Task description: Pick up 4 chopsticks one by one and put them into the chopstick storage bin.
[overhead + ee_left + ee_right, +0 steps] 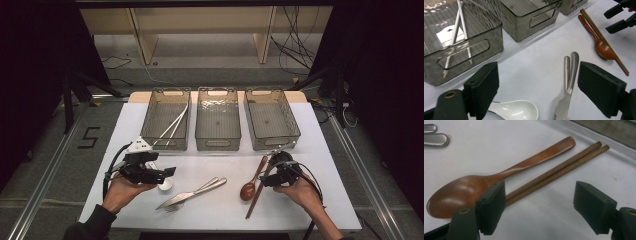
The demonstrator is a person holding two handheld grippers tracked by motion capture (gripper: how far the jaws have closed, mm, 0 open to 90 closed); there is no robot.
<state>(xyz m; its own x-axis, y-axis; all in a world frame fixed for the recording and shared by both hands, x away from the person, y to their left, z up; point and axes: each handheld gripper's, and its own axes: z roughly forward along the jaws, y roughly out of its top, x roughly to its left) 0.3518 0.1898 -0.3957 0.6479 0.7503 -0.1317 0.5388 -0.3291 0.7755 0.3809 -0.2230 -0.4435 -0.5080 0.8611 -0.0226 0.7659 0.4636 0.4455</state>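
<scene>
White worktop (320,200), three grey see-through bins (218,120) in a row along its far edge, white spoon (165,185) near the front left, metal knife and fork (192,192) at the middle, wooden spoon (252,182) just beside wooden chopsticks (257,192) at the right.

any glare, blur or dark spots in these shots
High view: the white table is lit, surroundings near black. Left gripper view: glare streaks the left bin and a bright highlight sits on the white spoon; its near jaws look soft. Right gripper view: soft sheen on the wooden spoon bowl; wooden chopsticks are fairly sharp.
</scene>
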